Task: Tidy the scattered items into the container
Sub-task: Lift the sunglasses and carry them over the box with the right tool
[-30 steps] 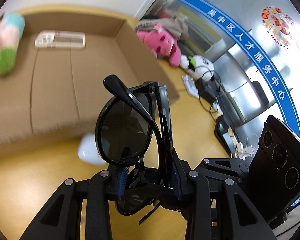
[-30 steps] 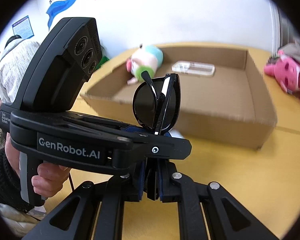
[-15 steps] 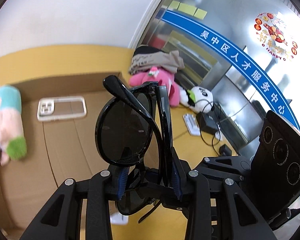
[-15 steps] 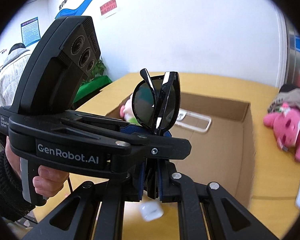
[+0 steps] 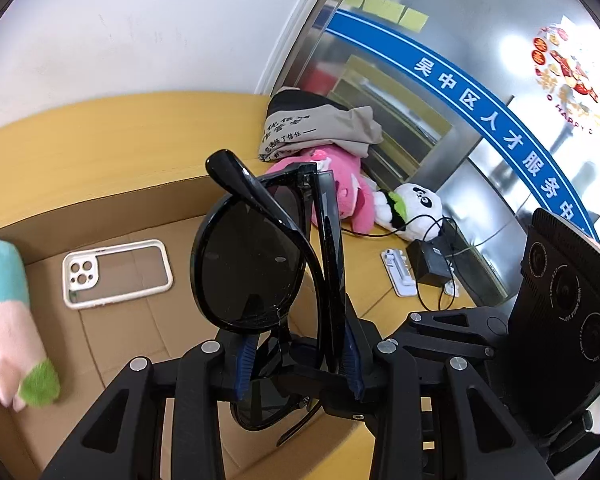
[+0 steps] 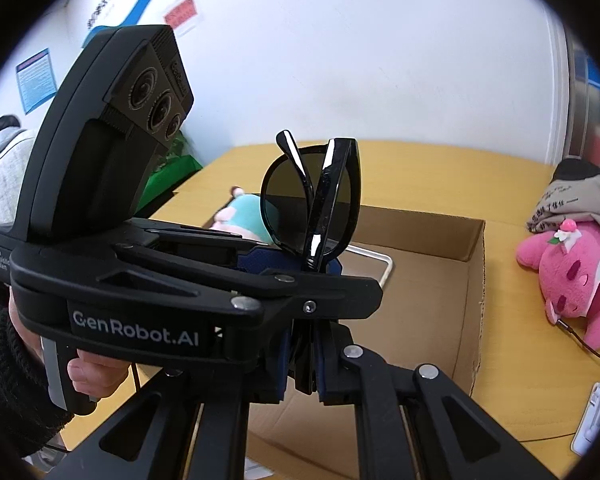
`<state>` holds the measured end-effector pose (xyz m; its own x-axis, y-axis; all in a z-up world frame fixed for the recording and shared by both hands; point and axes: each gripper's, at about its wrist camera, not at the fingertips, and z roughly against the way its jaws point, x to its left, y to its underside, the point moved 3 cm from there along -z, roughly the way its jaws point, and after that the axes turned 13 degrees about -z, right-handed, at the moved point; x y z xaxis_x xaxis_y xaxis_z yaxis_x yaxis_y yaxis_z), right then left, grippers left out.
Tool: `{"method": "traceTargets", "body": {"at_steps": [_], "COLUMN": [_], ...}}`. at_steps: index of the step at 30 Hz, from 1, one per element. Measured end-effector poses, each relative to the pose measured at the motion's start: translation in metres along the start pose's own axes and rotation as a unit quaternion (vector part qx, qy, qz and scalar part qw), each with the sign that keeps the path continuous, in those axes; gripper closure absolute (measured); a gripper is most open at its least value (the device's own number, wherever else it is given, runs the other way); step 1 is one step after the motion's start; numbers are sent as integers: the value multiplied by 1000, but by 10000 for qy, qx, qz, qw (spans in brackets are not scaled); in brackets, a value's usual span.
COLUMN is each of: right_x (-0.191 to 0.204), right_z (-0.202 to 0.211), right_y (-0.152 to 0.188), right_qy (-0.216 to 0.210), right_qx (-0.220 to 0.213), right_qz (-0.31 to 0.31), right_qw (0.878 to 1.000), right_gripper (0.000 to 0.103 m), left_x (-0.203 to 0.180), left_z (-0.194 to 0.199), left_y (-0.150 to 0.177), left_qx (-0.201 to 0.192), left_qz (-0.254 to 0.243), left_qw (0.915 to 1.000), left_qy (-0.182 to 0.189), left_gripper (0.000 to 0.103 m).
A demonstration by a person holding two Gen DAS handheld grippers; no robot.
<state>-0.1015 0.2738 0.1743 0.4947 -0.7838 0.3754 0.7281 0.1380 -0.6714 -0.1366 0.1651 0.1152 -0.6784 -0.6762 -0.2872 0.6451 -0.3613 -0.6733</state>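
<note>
Folded black sunglasses (image 5: 252, 264) stand upright, held by both grippers above the open cardboard box (image 5: 120, 340). My left gripper (image 5: 298, 360) is shut on them, its blue pads pressing the folded frame from both sides. My right gripper (image 6: 302, 360) is shut on the lower edge of the sunglasses (image 6: 300, 200), just under the left gripper (image 6: 292, 260), which crosses in front of it with a person's hand on its handle. In the box (image 6: 420, 300) lie a clear phone case (image 5: 116, 274) and a pastel plush toy (image 5: 4, 312).
On the wooden table right of the box lie a pink plush (image 6: 572, 280), a grey printed bag (image 5: 312, 128), a panda plush (image 5: 416, 208), a black adapter (image 5: 430, 264) with cables and a white strip-shaped item (image 5: 398, 276). A wall stands behind.
Both grippers have carried the sunglasses up and forward, from in front of the box's near wall to above its inside. The grips are unchanged.
</note>
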Motion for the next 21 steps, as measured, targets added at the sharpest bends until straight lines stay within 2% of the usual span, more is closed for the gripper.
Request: {"method": "traceTargets", "body": {"at_steps": [13, 21], "right_x": [-57, -101], "right_z": [-75, -130], "right_y": [-40, -35], "right_qy": [339, 654], "right_qx": [748, 1373], "right_qz": [-661, -1208], "right_qw": [9944, 9810], "right_gripper": [95, 95], "left_x": [65, 100], "left_z": [-87, -153], "left_y": [-32, -19], "left_qx": [604, 1136], "left_qz": [426, 843], "left_qw": [9968, 9888], "left_qy": [295, 470], "left_gripper": [64, 64]}}
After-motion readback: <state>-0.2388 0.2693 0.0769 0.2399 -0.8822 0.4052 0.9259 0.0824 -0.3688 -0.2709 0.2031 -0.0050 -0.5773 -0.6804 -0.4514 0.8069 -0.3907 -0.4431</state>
